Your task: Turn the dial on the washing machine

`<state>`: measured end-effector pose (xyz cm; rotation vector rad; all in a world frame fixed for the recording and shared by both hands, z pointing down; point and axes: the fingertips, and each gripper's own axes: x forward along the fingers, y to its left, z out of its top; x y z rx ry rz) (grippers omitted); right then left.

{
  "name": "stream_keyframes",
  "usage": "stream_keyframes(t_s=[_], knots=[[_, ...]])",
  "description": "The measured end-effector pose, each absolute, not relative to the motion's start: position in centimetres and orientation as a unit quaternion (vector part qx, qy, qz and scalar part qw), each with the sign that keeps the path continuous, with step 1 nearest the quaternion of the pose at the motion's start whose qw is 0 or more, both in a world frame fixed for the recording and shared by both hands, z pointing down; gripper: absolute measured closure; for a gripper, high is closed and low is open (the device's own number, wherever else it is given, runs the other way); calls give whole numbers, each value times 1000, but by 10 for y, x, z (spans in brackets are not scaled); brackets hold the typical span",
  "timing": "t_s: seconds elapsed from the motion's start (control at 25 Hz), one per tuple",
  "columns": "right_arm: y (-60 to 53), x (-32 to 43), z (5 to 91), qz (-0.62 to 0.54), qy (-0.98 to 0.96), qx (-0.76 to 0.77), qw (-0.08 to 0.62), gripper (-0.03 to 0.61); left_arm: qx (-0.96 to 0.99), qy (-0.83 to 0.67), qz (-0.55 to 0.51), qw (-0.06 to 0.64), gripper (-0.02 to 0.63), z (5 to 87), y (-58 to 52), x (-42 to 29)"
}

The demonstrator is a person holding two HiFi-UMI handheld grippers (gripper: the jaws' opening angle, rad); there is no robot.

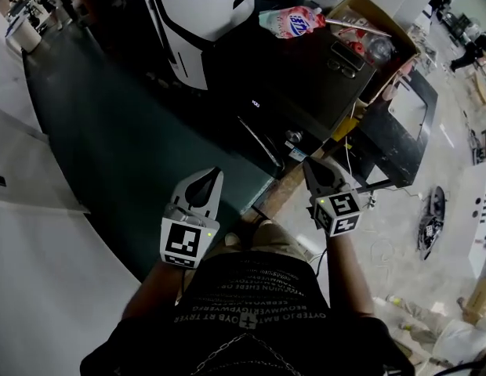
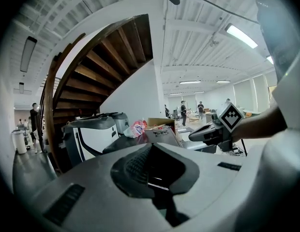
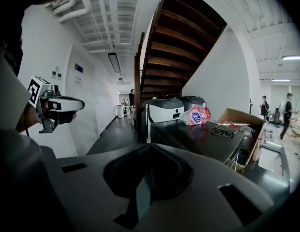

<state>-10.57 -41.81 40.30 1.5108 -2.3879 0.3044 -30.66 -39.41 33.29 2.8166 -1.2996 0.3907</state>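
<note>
The left tongs (image 1: 214, 175) are pressed together with nothing in them; the right tongs (image 1: 310, 168) are also closed and empty. There is a clear gap between the two pairs, both held low in front of the person's black printed shirt (image 1: 251, 304). The washing machine (image 1: 306, 92), a dark boxy thing with a glossy flat top, stands ahead of the right tongs, its near edge close to their tips; I cannot pick out the dial for certain. Ahead of the left tongs the smooth dark floor (image 1: 110, 131) runs open up to a rounded white and black appliance (image 1: 204, 6). On the far side of the machine's top lie a pair of glasses (image 3: 222, 132) and a crinkly pink pouch (image 1: 294, 22); beyond the right tongs an open cardboard box (image 1: 376, 22) butts against it. A curved wooden staircase (image 2: 106, 57) rises behind.
</note>
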Motion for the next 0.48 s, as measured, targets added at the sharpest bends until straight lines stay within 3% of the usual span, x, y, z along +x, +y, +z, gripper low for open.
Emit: stream_keyframes(t_s=[0.48], knots=[[-455, -90, 457, 127, -809, 543, 186, 581, 897, -418, 141, 32, 607, 356, -402, -318]])
